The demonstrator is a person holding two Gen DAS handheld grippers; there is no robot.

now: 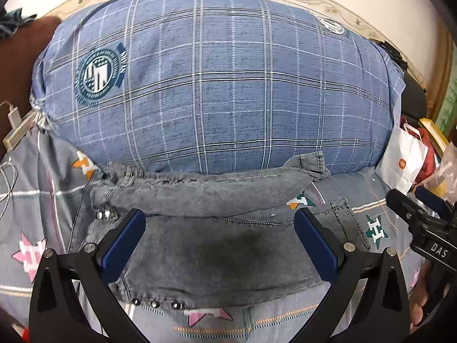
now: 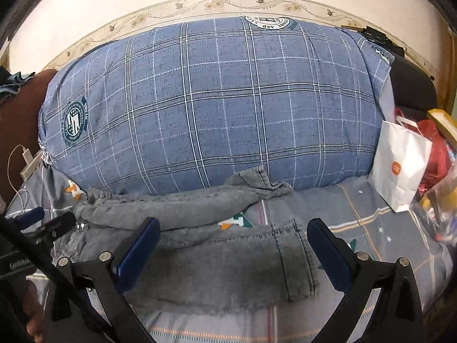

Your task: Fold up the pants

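Note:
Grey denim pants [image 1: 217, 245] lie spread on the patterned bedsheet [image 1: 42, 217], with metal studs along the near edge and the waistband bunched against a pillow. They also show in the right wrist view [image 2: 217, 260], with a stitched pocket at the right. My left gripper [image 1: 220, 223] is open and empty just above the pants, over the left part. My right gripper [image 2: 232, 227] is open and empty above the pocket end. The right gripper shows at the right edge of the left wrist view [image 1: 422, 217]; the left gripper shows at the left edge of the right wrist view [image 2: 48, 225].
A large blue plaid pillow [image 1: 217, 85] lies right behind the pants. A white paper bag [image 2: 400, 165], a red bag [image 2: 434, 154] and clutter stand at the right. A charger and white cable [image 1: 11, 123] lie at the left. A wall rises behind.

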